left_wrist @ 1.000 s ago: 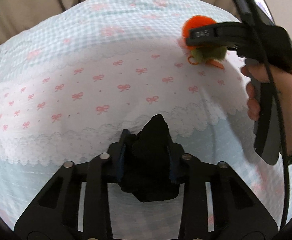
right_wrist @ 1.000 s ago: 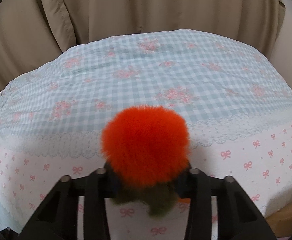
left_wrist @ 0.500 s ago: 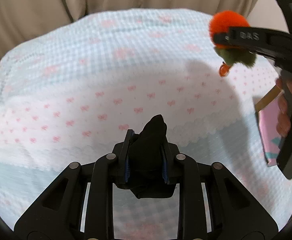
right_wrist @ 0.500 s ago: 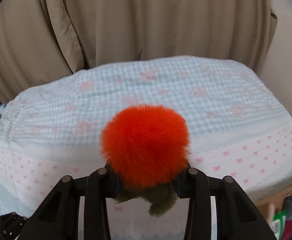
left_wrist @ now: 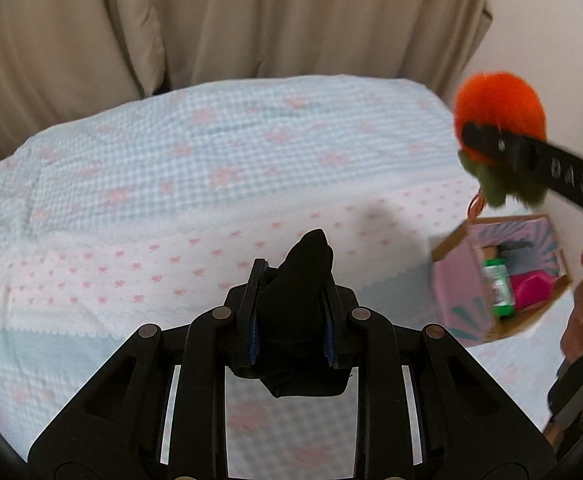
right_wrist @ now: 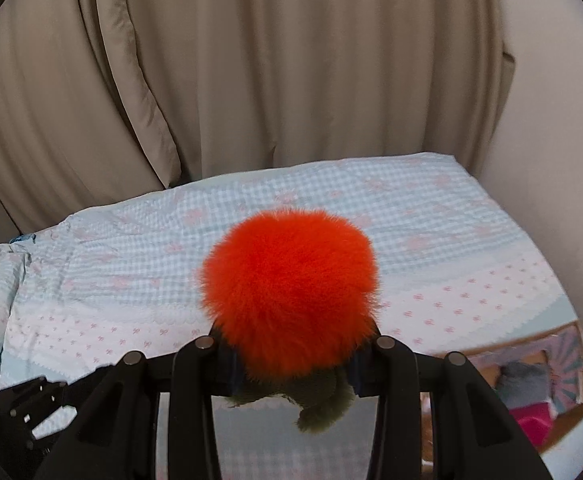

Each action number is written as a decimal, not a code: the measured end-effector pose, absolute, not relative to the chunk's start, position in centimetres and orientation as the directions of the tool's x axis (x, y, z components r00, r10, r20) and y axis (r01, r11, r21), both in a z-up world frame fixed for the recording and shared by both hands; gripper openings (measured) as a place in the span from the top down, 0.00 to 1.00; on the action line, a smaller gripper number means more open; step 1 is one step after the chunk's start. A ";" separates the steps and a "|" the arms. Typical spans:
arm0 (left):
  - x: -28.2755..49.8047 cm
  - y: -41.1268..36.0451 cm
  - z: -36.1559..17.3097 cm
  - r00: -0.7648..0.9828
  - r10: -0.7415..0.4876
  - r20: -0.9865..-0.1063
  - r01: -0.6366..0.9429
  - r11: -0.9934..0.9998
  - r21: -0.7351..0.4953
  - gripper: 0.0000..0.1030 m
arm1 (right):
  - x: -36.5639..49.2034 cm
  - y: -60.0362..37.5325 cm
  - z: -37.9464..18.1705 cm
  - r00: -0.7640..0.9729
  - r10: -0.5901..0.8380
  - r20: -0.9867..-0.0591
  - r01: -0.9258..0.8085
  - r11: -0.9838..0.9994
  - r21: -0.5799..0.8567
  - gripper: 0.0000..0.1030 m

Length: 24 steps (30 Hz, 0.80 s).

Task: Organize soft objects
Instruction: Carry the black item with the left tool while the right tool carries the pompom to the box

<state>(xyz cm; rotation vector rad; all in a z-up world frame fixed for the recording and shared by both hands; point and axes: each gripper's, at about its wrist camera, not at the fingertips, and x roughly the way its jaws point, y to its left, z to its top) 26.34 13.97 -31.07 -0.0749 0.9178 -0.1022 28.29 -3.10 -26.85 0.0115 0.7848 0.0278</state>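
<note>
Above the bed (left_wrist: 251, 152), both claws have lifted well clear of the gingham cover they hovered close over a second ago. The left claw (left_wrist: 291, 312) stays clamped on a bunched black cloth (left_wrist: 297, 300). The right claw (right_wrist: 291, 364) stays clamped on a fluffy orange pompom (right_wrist: 289, 292) with a green tuft beneath. What is new is the box (left_wrist: 451, 292) to the right of the bed, open-topped and already holding a pink thing and a green one. The pompom now hangs nearly above it, so it looks bound for the box first, the cloth after.
</note>
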 end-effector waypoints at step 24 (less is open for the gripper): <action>24.7 -10.7 -23.3 0.516 -0.221 -0.828 0.163 0.974 -0.158 0.80 | 14.8 -26.0 -20.7 0.656 -0.034 -0.754 0.045 0.999 -0.006 0.65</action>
